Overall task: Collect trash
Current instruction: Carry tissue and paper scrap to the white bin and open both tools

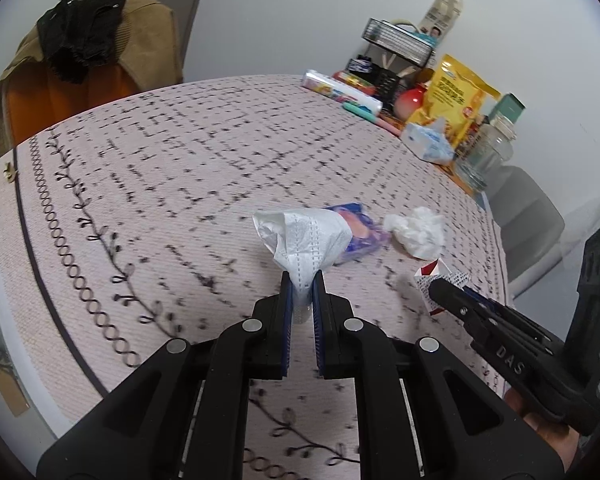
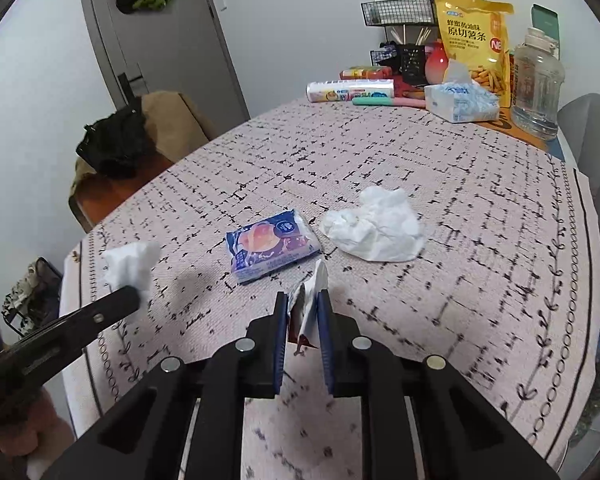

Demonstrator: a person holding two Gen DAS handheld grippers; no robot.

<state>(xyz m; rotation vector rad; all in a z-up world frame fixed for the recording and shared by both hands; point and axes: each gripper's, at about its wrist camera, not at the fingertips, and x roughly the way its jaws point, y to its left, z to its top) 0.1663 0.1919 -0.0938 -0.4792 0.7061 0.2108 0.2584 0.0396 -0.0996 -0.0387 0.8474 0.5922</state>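
Trash lies part gathered, part still on the desk [image 1: 148, 184]. From the left wrist, the left gripper [image 1: 302, 280] is clamped on a white tissue [image 1: 304, 236], which sticks up from the jaws above the cloth. Just behind it lie a blue packet [image 1: 364, 236] and a crumpled tissue [image 1: 416, 230]. At right, the right gripper [image 1: 434, 290] pinches a small wrapper [image 1: 440, 276].

From the right wrist, the right gripper [image 2: 303, 300] has its jaws closed on that wrapper [image 2: 310, 300], a thin white and red scrap. The blue packet [image 2: 272, 246] and crumpled tissue [image 2: 376, 226] lie on the desk [image 2: 480, 240] just ahead, near each other.

Both grippers look loaded, so the pick-up step seems done; next they likely need a bin, which neither view shows clearly, before returning for the two remaining pieces.
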